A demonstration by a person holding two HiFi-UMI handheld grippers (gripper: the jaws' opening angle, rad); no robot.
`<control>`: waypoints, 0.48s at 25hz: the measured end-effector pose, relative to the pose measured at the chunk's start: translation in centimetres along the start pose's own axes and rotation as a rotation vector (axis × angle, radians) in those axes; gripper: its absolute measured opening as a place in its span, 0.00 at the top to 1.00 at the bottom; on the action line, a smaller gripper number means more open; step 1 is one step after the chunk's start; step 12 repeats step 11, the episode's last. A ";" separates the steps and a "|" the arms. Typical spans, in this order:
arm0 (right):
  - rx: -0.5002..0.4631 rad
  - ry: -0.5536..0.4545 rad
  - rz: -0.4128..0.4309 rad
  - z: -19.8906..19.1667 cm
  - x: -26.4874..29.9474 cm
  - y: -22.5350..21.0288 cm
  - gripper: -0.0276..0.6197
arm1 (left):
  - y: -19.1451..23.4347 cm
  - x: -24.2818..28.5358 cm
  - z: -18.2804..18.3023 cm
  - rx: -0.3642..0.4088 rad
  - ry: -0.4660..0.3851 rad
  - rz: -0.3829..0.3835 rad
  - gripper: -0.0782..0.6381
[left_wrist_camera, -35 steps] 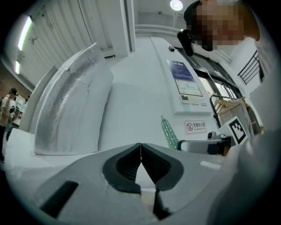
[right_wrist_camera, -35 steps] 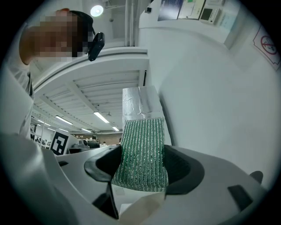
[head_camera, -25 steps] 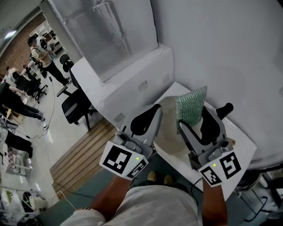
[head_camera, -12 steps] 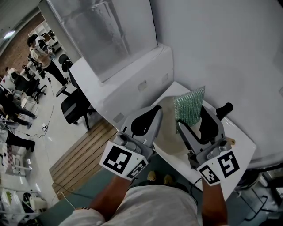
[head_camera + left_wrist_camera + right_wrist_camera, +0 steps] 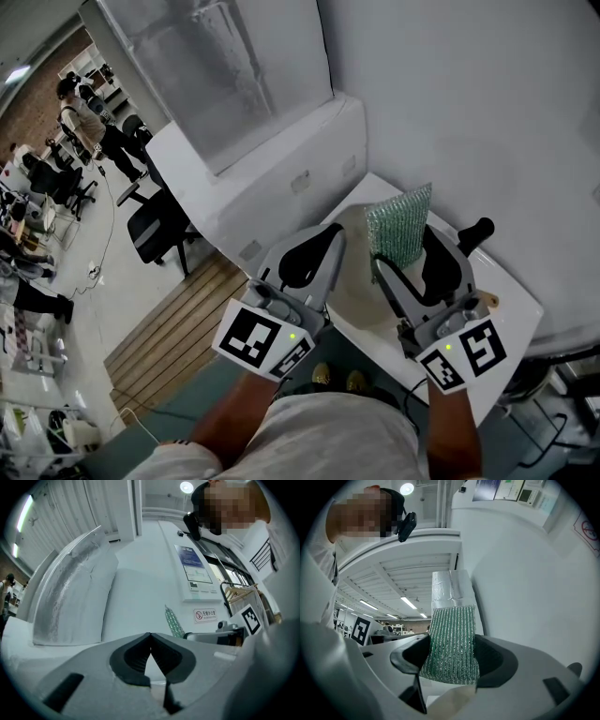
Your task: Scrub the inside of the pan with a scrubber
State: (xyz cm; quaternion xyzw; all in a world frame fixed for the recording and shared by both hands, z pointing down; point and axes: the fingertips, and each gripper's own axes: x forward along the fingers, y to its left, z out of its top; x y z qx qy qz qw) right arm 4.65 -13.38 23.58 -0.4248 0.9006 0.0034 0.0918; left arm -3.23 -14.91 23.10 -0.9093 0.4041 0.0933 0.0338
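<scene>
Starting at the far left of the head view, an office chair [image 5: 153, 228] stands on the pale floor [image 5: 103, 291] with people [image 5: 89, 127] well beyond it, and a white counter [image 5: 272, 159] runs along the wall [image 5: 450, 112] behind. Next comes the left gripper [image 5: 323, 246], raised over the near left part of the pan [image 5: 354, 281]; its own view shows the jaws clenched tip to tip with nothing between them. The pan, cream inside, sits on a white table [image 5: 511, 305] beneath both grippers (they cover much of its bowl). Right of middle, the right gripper [image 5: 412, 267] is grasping a green scrubber [image 5: 401, 225], which stands upright between the dark pads [image 5: 490, 656] and rises well above them; in the right gripper view the pads press on its lower half from both sides. The scrubber is over the far part of the pan's inside, and whether its lower edge touches the pan cannot be told. Further right, the pan's black handle [image 5: 478, 232] sticks out past the right gripper toward the wall. At the bottom, each gripper's marker cube [image 5: 262, 339] faces the camera, just above the person's forearms [image 5: 239, 427].
</scene>
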 end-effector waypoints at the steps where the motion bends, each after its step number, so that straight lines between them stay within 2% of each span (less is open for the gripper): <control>1: 0.000 0.001 -0.001 0.0 0.0 0.0 0.49 | 0.0 0.0 -0.1 -0.001 0.001 0.000 0.87; 12: 0.000 0.008 -0.013 -0.2 0.1 -0.3 0.49 | 0.2 0.3 -0.1 -0.005 0.000 -0.004 0.87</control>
